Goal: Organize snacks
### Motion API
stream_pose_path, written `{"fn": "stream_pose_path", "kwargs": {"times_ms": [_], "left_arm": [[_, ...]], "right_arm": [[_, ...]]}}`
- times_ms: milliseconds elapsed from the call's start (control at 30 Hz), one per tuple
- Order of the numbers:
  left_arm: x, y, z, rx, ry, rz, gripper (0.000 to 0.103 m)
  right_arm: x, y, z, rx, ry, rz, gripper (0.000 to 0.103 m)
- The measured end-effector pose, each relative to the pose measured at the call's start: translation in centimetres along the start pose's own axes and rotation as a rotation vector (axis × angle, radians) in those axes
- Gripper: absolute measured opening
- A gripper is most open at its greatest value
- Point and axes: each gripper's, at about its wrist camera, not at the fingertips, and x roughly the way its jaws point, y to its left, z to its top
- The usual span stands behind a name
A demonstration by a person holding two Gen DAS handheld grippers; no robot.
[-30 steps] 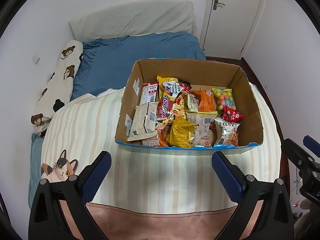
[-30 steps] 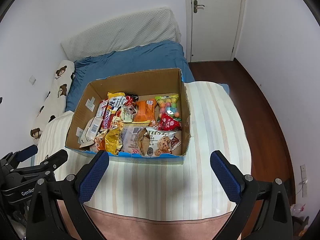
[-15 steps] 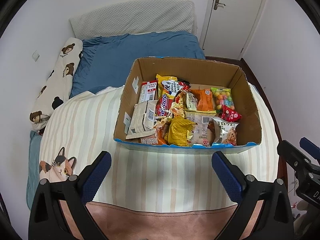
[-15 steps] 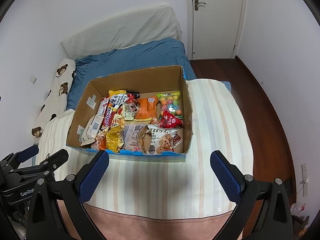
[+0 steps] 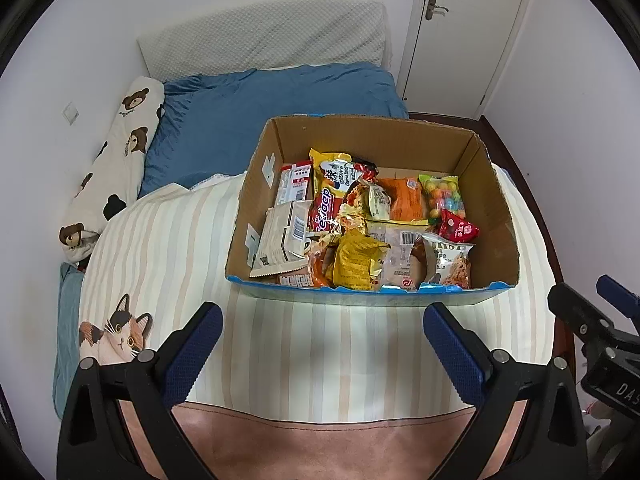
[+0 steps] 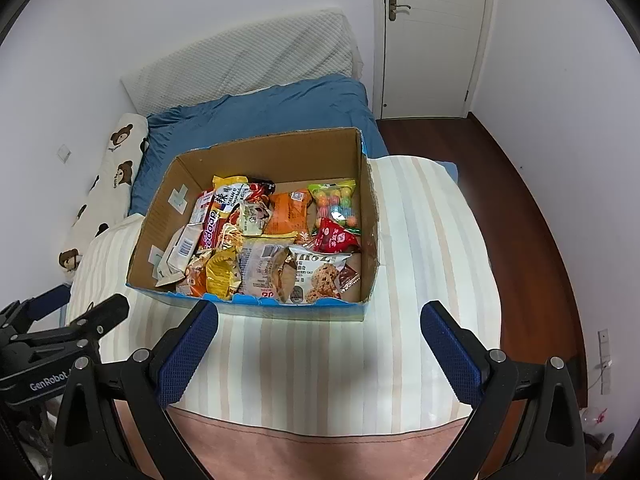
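An open cardboard box stands on a striped blanket on the bed and holds several snack packets. Among them are a yellow packet, an orange packet, a bag of coloured balls and a red packet. The box also shows in the right wrist view, with an oat cookie pack at its near side. My left gripper is open and empty, in front of the box. My right gripper is open and empty, also just short of the box.
A blue sheet and a white pillow lie behind the box. A bear-print bolster lies along the left wall. A white door and dark wooden floor are to the right. The blanket's cat print is near left.
Both grippers have drifted slightly; the box sits a little higher and nearer in both views. Both stay open and empty. The snacks have not moved.
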Motion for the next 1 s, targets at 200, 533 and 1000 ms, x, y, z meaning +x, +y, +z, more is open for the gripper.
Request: {"fn": "stream_pose_path", "kwargs": {"times_ms": [200,533,1000], "left_arm": [[-0.4,-0.1,0.2,-0.001,-0.009,-0.003,0.103],[-0.8,-0.2,0.3,0.001,-0.016,-0.001,0.103],[-1.1,-0.1,0.2,0.002,-0.016,0.000,0.103]], "right_arm": [[0.0,-0.2,0.0,-0.002,0.001,-0.001,0.103],[-0.2,-0.1,0.0,-0.002,-0.001,0.003,0.103],[-0.3,-0.2,0.0,-0.004,0.002,0.003,0.103]]}}
